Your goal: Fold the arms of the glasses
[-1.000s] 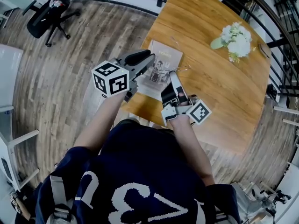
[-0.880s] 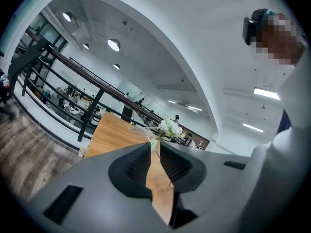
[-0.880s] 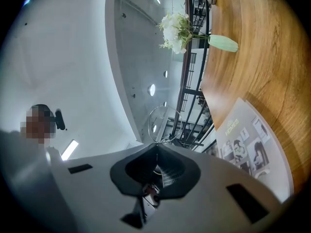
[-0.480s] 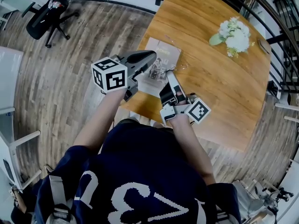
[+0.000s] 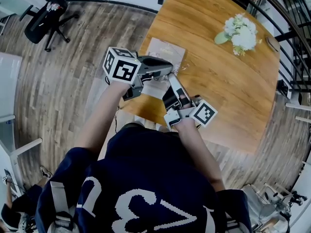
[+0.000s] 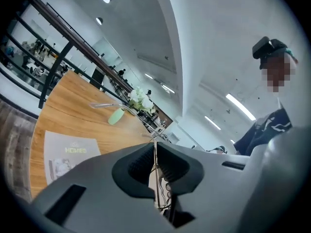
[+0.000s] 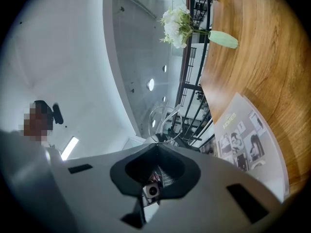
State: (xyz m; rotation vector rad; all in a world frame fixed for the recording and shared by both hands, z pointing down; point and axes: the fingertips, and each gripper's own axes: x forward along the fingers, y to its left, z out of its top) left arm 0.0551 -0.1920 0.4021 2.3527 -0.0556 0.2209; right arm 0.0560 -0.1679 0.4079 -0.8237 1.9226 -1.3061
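The thin wire-framed glasses are held just above the wooden table, between my two grippers. My left gripper comes in from the left with its jaws shut, and a slim metal arm of the glasses is pinched between the ribbed pads. My right gripper reaches up from below and is shut on the frame. In the right gripper view a clear lens stands out past the closed tips. The head view shows little of the glasses, as the grippers cover most of them.
A magazine lies on the table just beyond the grippers. A bunch of white flowers lies at the far right of the table. A black office chair stands on the wood floor at the upper left.
My left gripper has swung right toward the right gripper's tips, and its open jaws have shut. The right gripper has stayed in place.
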